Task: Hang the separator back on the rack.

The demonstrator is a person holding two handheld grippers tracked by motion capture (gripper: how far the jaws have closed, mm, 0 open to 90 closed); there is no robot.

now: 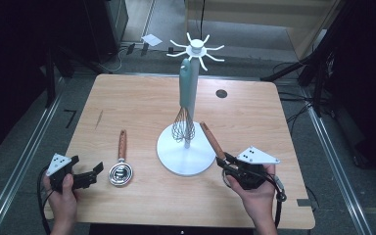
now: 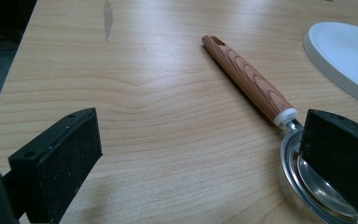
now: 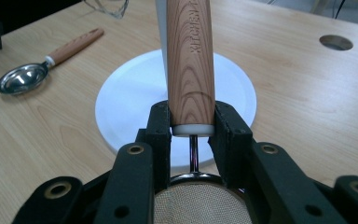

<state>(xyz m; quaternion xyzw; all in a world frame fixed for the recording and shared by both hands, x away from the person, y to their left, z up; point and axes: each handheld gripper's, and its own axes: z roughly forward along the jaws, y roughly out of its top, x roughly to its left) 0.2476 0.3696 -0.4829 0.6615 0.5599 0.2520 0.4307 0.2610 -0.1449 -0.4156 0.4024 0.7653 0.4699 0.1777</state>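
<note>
Left gripper (image 1: pixel 92 175): rested low at the table's (image 1: pixel 142 103) near-left corner, jaws spread wide and holding nothing; in the left gripper view one pad sat just beside the bowl of the measuring scoop (image 2: pixel 307 179).

Measuring scoop (image 1: pixel 121 166): lay flat on the table left of the stand, polished steel bowl toward the person, wood-grain handle (image 2: pixel 249 79) pointing away. Untouched.

Utensil stand (image 1: pixel 186 152): white round base, pale post, spoked hook crown at top. A wire whisk (image 1: pixel 183 122) hung from it, pale green handle up, its wire head down by the post.

Strainer (image 1: pixel 214 142): the item in hand. Wood-grain handle (image 3: pixel 189 56) with a white collar, thin steel neck, fine mesh bowl (image 3: pixel 199 205) framed in a metal ring. Held above the table just right of the stand's base, handle angled up toward the post.

Right gripper (image 1: pixel 227 162): jaws pinching the handle's lower end at the collar (image 3: pixel 193 129).

Handling, as judged: light and stiff; the smooth rounded handle could twist in the pads; mesh dents easily. Best hold is the handle near the collar, as taken, leaving the far end free for a hook.
</note>
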